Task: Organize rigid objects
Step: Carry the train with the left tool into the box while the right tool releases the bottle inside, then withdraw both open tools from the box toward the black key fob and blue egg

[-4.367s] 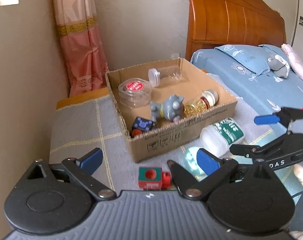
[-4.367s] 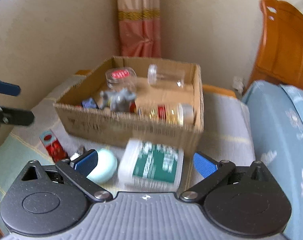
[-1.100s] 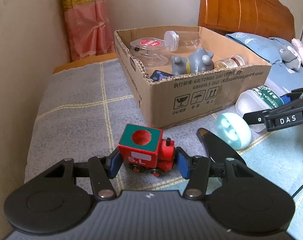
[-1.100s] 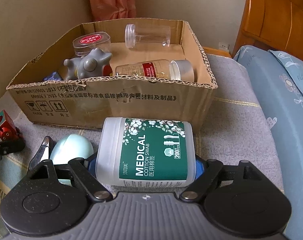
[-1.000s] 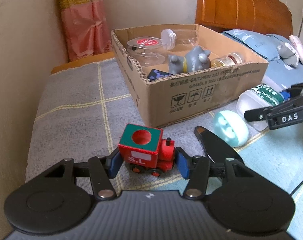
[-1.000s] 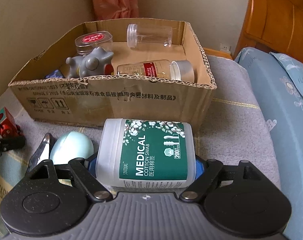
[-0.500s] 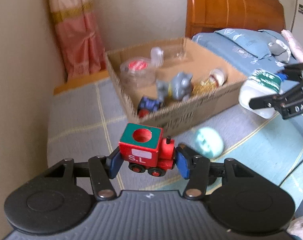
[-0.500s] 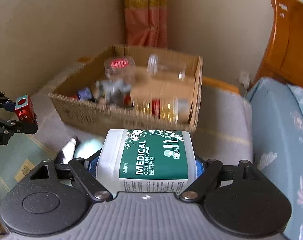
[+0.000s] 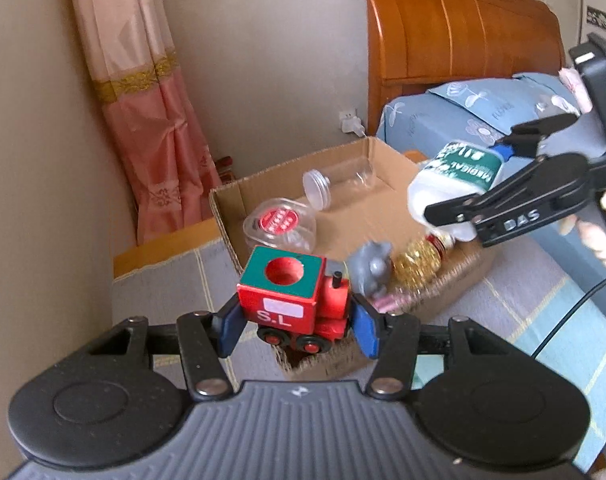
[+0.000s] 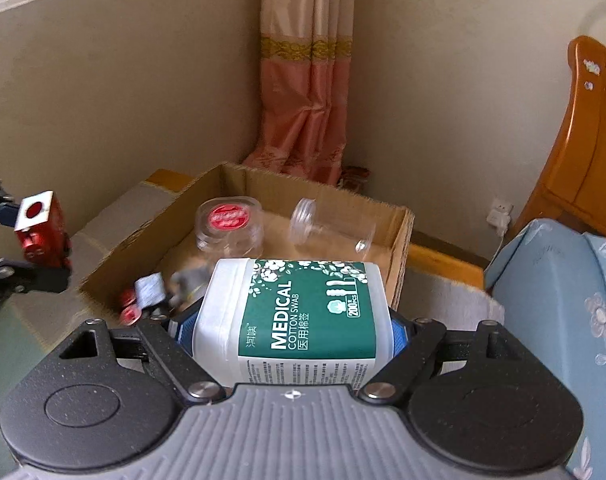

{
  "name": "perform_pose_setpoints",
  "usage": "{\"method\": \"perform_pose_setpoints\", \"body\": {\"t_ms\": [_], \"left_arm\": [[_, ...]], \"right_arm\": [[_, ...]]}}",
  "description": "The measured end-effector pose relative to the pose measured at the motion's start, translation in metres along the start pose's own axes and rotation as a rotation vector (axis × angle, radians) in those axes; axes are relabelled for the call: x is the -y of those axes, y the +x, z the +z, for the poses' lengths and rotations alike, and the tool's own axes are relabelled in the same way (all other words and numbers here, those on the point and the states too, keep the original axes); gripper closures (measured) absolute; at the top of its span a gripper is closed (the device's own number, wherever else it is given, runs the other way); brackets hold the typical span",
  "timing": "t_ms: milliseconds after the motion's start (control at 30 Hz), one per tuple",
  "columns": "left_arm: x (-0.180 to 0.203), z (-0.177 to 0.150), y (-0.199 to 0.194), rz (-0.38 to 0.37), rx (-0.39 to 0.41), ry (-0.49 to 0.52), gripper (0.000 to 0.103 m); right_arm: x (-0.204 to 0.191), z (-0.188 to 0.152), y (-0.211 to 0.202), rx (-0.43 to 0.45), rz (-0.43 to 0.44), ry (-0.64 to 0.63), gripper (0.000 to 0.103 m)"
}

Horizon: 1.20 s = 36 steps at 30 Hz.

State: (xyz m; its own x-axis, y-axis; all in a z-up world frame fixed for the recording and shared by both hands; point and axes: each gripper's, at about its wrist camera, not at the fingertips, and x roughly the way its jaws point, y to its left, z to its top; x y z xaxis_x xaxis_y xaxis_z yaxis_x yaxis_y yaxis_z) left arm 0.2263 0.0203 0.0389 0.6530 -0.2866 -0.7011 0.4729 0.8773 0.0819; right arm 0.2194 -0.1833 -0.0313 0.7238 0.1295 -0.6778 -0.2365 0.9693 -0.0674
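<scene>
My left gripper (image 9: 297, 322) is shut on a red toy train (image 9: 293, 300) with a green top and holds it in the air above the near left corner of the cardboard box (image 9: 239, 196). My right gripper (image 10: 289, 328) is shut on a white cotton swab bottle (image 10: 299, 316) with a green label and holds it above the box's near right side (image 10: 401, 256). The bottle also shows in the left wrist view (image 9: 455, 184), and the train in the right wrist view (image 10: 41, 228).
In the box lie a clear tub with a red lid (image 9: 279, 226), a clear jar on its side (image 9: 337, 182), a grey toy figure (image 9: 371, 268) and a jar of gold beads (image 9: 417, 264). A bed with a wooden headboard (image 9: 463, 36) stands at the right, a curtain (image 9: 143, 120) behind.
Both grippers closed on their objects and lifted them off the grey cloth. They now hold the train and the bottle above the box, higher and further forward than half a second ago.
</scene>
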Motion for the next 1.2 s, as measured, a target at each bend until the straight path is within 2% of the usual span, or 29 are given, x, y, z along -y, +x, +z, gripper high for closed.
{"method": "perform_pose_setpoints", "body": {"t_ms": [167,267,333,667,800,900,1067,1133,1167,1200], "left_arm": [[-0.004,0.012,0.013,-0.004,-0.011,-0.015,0.048],[-0.005,0.016,0.018,-0.003,-0.014,-0.013,0.048],[-0.007,0.020,0.022,-0.006,-0.017,-0.018,0.048],[0.003,0.037,0.050,-0.008,-0.066,-0.004,0.048],[0.010,0.049,0.062,-0.032,-0.082,-0.004,0.048],[0.019,0.060,0.072,-0.040,-0.081,0.012,0.056],[0.031,0.077,0.088,-0.052,-0.073,0.010,0.056],[0.033,0.079,0.090,-0.060,-0.062,0.003,0.043],[0.033,0.079,0.090,-0.067,-0.063,-0.006,0.025],[0.033,0.078,0.089,-0.070,-0.060,-0.011,0.015]], "right_arm": [[0.006,0.016,0.025,0.004,-0.006,0.016,0.015],[0.006,0.018,0.031,0.017,-0.021,0.000,0.003],[0.006,0.015,0.028,0.029,-0.021,-0.001,0.000],[0.005,-0.003,0.001,0.020,0.000,0.004,0.000],[0.002,-0.004,-0.012,0.036,-0.005,-0.010,0.000],[0.003,-0.005,-0.019,0.043,-0.004,-0.011,0.000],[0.007,-0.012,-0.028,0.047,-0.010,-0.006,0.000],[0.009,-0.015,-0.030,0.045,-0.014,-0.003,0.000],[0.010,-0.016,-0.032,0.044,-0.014,-0.002,0.000],[0.011,-0.018,-0.033,0.045,-0.014,-0.001,0.000]]}}
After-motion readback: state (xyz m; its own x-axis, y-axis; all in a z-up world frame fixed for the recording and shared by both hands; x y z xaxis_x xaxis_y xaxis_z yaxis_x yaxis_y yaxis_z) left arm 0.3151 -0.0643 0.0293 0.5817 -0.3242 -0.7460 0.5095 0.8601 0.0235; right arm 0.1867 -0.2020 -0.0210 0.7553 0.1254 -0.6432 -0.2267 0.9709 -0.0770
